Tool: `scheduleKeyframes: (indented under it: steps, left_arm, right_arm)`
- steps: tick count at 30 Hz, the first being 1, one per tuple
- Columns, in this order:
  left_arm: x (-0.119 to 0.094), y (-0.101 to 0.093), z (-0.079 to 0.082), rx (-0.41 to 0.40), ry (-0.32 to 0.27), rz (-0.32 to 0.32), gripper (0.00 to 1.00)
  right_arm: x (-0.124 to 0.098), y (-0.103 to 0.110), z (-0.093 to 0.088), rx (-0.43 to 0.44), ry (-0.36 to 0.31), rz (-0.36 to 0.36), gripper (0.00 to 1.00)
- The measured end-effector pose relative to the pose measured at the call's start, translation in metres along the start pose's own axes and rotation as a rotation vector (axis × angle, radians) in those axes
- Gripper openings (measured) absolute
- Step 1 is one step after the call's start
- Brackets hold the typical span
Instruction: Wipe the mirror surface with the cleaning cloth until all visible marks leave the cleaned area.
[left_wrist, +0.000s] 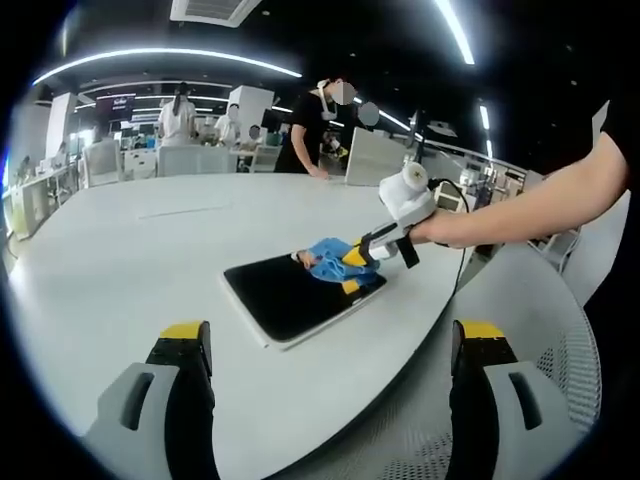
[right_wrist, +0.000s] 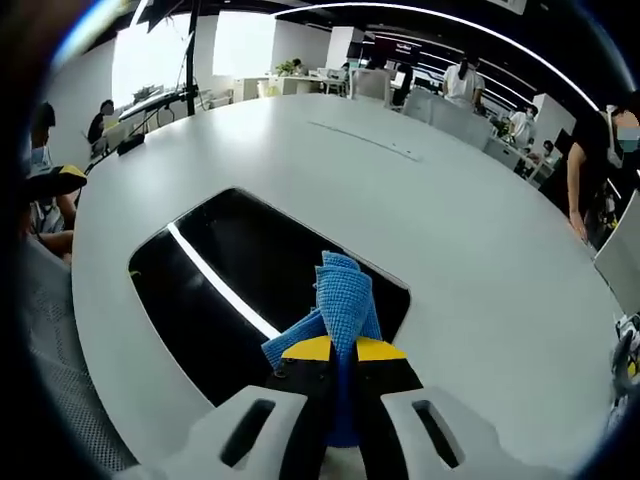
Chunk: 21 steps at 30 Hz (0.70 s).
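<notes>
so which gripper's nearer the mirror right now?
Right. The right gripper is over the mirror, shut on the blue cloth that touches the glass. The left gripper hangs open, back from the mirror's near edge, over the white table.

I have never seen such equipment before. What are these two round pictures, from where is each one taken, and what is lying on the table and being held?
A person holds a hand-held gripper in each hand; each carries a fisheye camera looking along its own jaws. In the left gripper view, the left gripper hovers open above the large white table, and the right gripper reaches in from the right. On the table lies a flat rectangular dark mirror. In the right gripper view, the right gripper's jaws are shut on a blue woven cleaning cloth, which it presses on the mirror.
</notes>
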<state>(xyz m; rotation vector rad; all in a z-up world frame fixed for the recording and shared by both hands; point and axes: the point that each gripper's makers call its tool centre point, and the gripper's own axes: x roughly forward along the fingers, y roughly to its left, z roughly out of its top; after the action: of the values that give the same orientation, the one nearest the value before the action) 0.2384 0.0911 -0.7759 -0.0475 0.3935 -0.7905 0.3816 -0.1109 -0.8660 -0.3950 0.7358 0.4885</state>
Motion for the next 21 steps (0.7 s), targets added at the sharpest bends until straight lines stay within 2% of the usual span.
scheduleKeyframes:
  steps: [8,21]
  left_arm:
    - [0.0,0.0,-0.001,0.002,0.006,-0.003,0.99]
    - [0.0,0.0,-0.002,0.006,0.015,-0.002,0.98]
  right_arm:
    - [-0.004,-0.011,-0.007,0.028,-0.001,-0.015,0.0]
    - [-0.007,-0.016,-0.012,0.075,-0.011,-0.023,0.0]
